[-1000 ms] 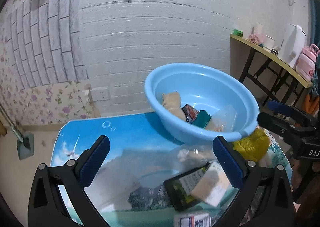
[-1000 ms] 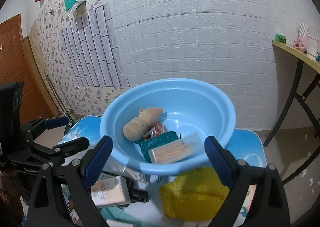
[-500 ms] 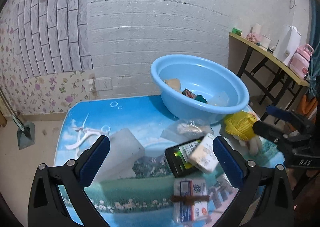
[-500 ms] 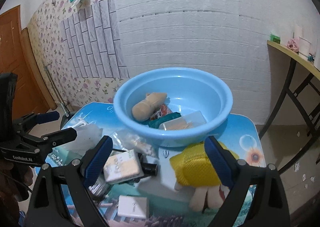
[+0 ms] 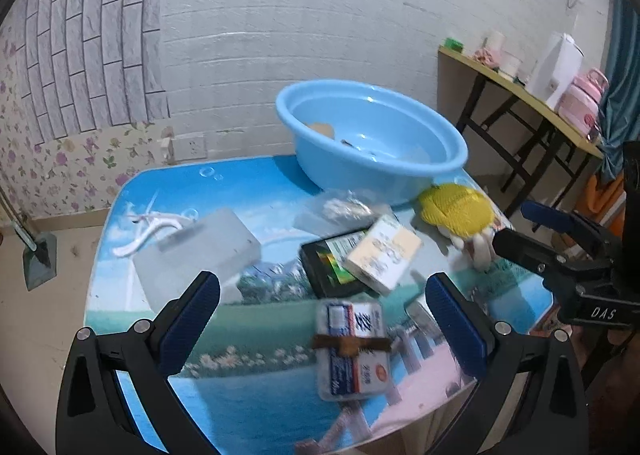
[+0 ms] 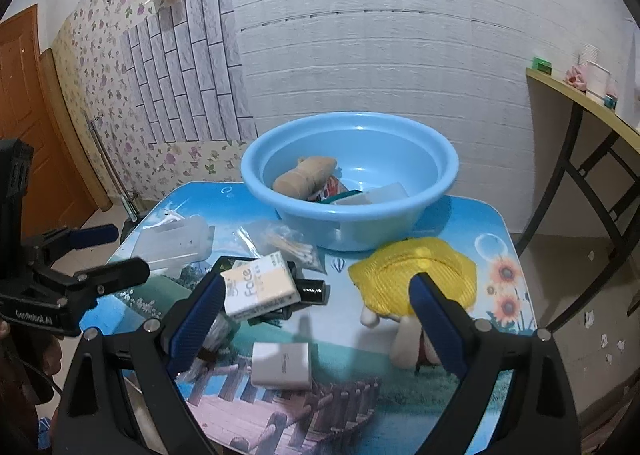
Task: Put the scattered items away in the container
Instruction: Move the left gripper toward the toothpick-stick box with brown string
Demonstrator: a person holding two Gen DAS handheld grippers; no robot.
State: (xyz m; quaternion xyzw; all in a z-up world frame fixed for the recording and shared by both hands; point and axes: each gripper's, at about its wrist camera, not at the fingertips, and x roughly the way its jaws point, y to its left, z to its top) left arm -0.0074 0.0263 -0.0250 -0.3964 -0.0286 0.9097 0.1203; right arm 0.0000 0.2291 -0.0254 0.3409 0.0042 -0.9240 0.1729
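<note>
- The blue basin (image 6: 350,179) stands at the far edge of the worktop (image 6: 492,223), close to the white wall, mouth up. Inside lie a tan soft toy (image 6: 304,177), its long axis running from low left to upper right, and a few packets and a clear box beside it.
- A boxed bar marked "Face" (image 6: 260,289) lies flat near the worktop's middle, resting on a black packet (image 5: 332,269); its long axis runs left to right in the right wrist view, the lettering reading up its short side.
- The yellow mesh bag (image 6: 416,275) sits just in front of the basin toward the right edge, with pale plush feet (image 6: 404,343) showing at its near side.
- A clear plastic box (image 5: 196,251) lies toward the left side, its long axis slanting toward the far right; a clear bag of small sticks (image 6: 288,243) lies between it and the basin.
- A small white box (image 6: 282,365) lies flat near the front; a blister pack with a brown band (image 5: 352,343) lies lengthwise toward the near edge, its print too blurred to read.
- The left tongs (image 5: 320,319) are spread wide and empty above the front of the worktop; "CenRobot.AI" reads on their body.
- The right tongs (image 6: 316,323) are also wide and empty; "DAS" shows on their side.
- Bare worktop is open at the far left corner and the right front.
</note>
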